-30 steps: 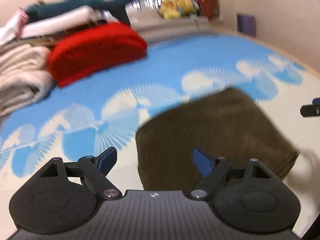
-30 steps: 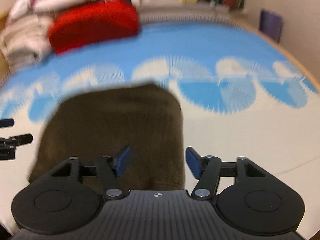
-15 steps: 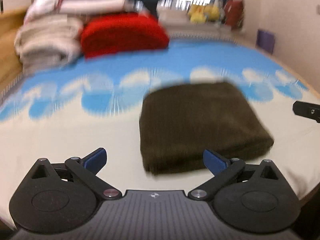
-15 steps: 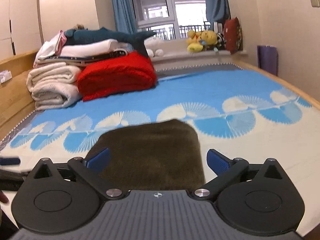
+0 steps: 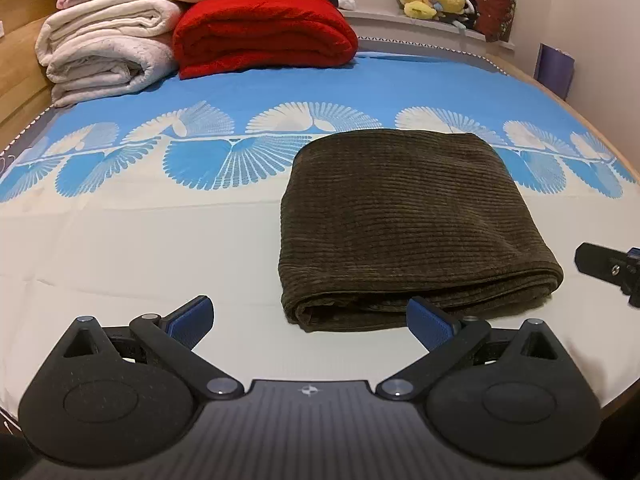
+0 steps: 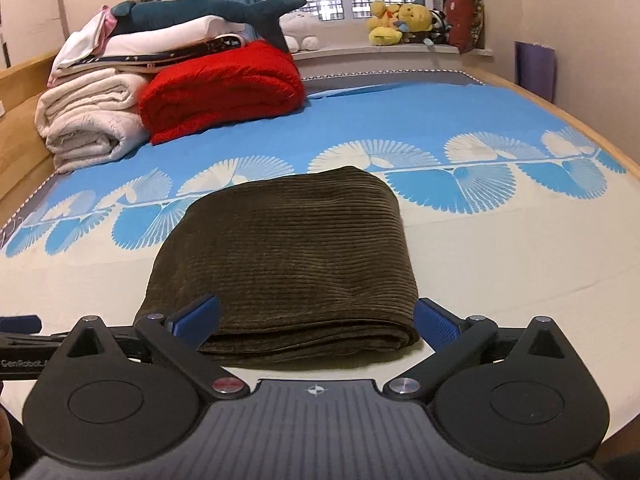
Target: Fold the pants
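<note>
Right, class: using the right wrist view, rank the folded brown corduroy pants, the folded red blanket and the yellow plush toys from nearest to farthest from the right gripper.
1. Folded brown corduroy pants: just ahead of the right gripper.
2. Folded red blanket: further back, left.
3. Yellow plush toys: windowsill, right.

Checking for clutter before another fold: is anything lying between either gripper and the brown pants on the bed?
Nothing visible. The folded pants lie alone on the bedsheet, right ahead of both open grippers.
</note>
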{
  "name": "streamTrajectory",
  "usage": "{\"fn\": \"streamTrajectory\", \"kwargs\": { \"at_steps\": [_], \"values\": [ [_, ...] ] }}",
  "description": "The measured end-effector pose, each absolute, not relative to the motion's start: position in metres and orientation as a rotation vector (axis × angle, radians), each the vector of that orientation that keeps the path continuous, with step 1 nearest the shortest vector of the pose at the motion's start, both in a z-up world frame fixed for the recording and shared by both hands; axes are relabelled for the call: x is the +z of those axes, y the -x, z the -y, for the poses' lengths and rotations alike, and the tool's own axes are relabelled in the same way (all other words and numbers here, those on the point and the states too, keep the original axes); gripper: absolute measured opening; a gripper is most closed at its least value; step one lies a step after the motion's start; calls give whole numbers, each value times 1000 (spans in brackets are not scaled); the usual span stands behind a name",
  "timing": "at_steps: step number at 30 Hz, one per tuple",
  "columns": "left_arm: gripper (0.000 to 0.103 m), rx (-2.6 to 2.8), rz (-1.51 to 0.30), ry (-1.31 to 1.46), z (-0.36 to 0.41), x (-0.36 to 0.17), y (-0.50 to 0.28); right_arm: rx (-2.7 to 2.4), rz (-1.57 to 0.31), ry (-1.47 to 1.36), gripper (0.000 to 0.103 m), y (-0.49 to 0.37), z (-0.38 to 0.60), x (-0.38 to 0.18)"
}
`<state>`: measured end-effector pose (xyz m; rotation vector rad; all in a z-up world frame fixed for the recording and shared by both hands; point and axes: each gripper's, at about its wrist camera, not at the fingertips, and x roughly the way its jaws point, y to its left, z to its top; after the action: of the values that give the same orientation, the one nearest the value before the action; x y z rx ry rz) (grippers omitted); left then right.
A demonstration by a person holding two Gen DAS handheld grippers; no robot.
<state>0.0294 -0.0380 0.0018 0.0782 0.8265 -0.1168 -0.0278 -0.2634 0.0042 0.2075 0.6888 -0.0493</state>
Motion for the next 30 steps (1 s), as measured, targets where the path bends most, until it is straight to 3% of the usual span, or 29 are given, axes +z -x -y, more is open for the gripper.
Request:
{"fn": "streamTrajectory", "kwargs": {
  "at_steps": [30],
  "values": [
    [103, -131, -849, -63, 36, -2, -35, -25, -718, -140, 102, 23, 252, -3]
  ]
}}
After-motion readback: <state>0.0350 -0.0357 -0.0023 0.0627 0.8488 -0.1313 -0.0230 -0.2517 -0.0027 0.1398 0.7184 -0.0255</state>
